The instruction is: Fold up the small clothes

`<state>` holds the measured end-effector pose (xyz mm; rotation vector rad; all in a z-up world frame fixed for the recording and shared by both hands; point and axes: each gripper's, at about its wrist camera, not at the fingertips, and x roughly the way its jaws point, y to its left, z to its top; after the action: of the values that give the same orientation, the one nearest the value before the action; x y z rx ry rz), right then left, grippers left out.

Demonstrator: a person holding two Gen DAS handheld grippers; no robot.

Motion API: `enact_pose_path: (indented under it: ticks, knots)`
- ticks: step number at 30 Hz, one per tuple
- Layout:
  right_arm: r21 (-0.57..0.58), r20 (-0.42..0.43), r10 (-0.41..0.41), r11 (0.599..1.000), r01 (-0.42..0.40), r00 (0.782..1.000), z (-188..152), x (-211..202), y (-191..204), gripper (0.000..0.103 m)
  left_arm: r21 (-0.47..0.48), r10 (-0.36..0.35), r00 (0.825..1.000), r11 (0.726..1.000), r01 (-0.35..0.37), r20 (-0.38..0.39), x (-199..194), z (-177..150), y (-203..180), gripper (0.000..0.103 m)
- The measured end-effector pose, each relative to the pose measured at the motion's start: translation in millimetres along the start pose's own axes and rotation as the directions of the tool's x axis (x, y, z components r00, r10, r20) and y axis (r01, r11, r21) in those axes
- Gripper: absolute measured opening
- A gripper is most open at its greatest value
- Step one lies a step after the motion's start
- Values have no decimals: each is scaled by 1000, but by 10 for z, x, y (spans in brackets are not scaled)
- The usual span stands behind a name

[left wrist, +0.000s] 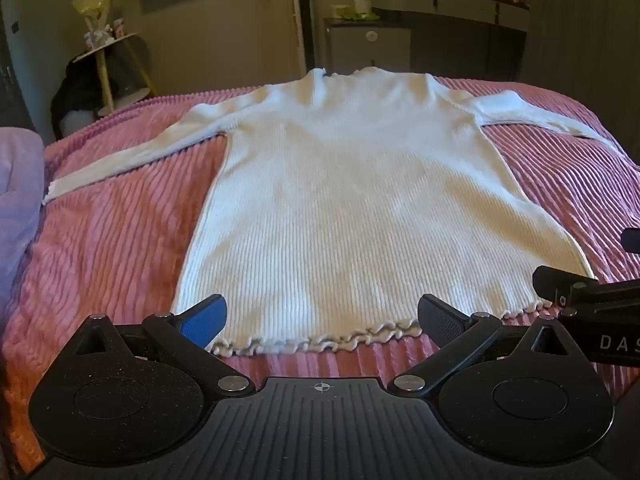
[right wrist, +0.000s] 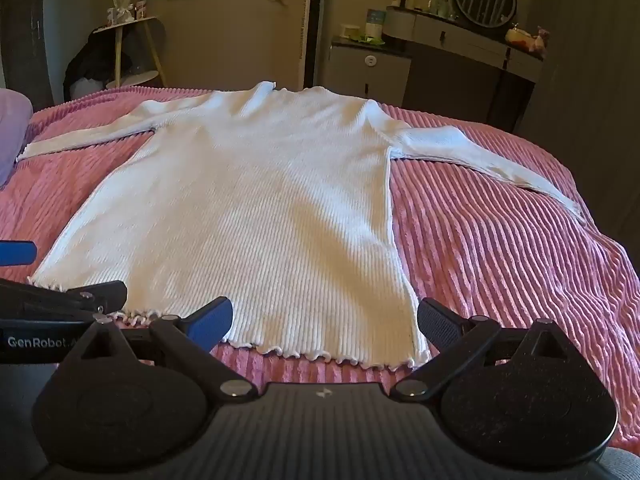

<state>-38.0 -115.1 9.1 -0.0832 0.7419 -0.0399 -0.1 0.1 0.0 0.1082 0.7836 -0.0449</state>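
In the left wrist view, the white ribbed top (left wrist: 340, 200) lay flat on the pink ribbed bedspread (left wrist: 112, 240), filling the middle of the frame, collar at the top centre and frilled hem (left wrist: 320, 340) along the bottom, just above your left gripper (left wrist: 320, 316). Its jaws stood fully apart and held nothing; the blue pad (left wrist: 204, 318) and the black pad (left wrist: 438, 318) framed the middle stretch of hem. One sleeve (left wrist: 120, 160) ran out to the left edge, the other (left wrist: 540, 120) toward the upper right. To have started the fold well, you probably needed to slide out to a hem corner or a sleeve cuff rather than bite mid-hem, and to pinch both layers of the knit without catching the bedspread's ridges. At the lower right the other tool showed the letters "DAS" (left wrist: 618, 343), cut off by the edge.

In the right wrist view, the top (right wrist: 240, 208) sat left of centre, and your right gripper (right wrist: 324, 320) hung over the hem's right-hand part, with jaws as wide as they went and empty. The hem corner (right wrist: 420, 354) lay just beside the black pad (right wrist: 438, 322), so that was likely the easy pick. Lifting both hands together would have kept the fold line straight; this stretchy knit would sag if raised unevenly. At the lower left the other tool read "GenRobot.A" (right wrist: 42, 342), the rest hidden.
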Motion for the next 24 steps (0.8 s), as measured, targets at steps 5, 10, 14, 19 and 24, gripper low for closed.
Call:
enact_pose_path:
  ticks: [5, 10, 14, 19, 24]
  knots:
    - [-3, -5, 0, 1000, 0, 1000, -6, 15, 1, 99, 1, 3, 1000, 1000, -3, -10, -1, 4, -3, 103]
    - [7, -4, -3, 1000, 3, 1000, 18, 27, -5, 99, -1, 4, 1000, 1000, -4, -3, 4, -30, -27, 103]
    - [29, -1, -1, 1000, 1, 1000, 9, 29, -40, 99, -7, 0, 1000, 1000, 0, -10, 23, -14, -7, 103]
    - [30, -4, -6, 1000, 6, 1000, 3, 35, -38, 99, -7, 0, 1000, 1000, 0, -12, 19, -6, -7, 103]
    - [40, -6, -8, 999, 8, 1000, -6, 43, -62, 99, -10, 3, 1000, 1000, -3, -14, 30, -13, -31, 103]
